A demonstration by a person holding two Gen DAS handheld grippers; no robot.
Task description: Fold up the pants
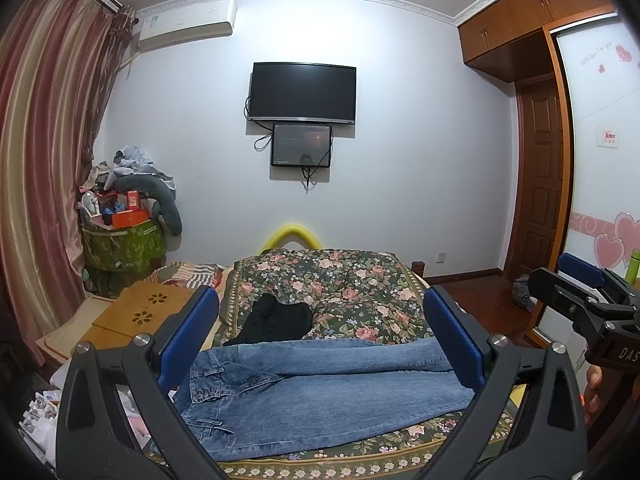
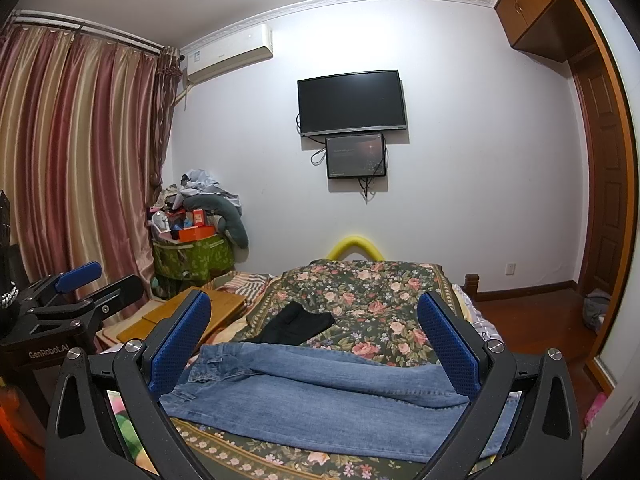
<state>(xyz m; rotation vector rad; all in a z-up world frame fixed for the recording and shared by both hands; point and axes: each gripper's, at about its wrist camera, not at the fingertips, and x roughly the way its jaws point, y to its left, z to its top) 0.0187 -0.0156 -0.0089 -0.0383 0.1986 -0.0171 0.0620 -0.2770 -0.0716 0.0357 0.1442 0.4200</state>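
Observation:
Blue jeans (image 1: pixel 320 392) lie flat across the near end of the bed, waistband to the left and legs running right; they also show in the right wrist view (image 2: pixel 320 392). My left gripper (image 1: pixel 320 332) is open and empty, held above the jeans. My right gripper (image 2: pixel 316 336) is open and empty, also above them. The right gripper shows at the right edge of the left wrist view (image 1: pixel 580 280), and the left gripper at the left edge of the right wrist view (image 2: pixel 96 280).
The bed has a dark floral quilt (image 1: pixel 344 284). A black garment (image 1: pixel 276 316) lies on it just beyond the jeans. A wooden lap tray (image 1: pixel 140 308) sits at the left of the bed. A green bin piled with clutter (image 1: pixel 124 240) stands by the curtain.

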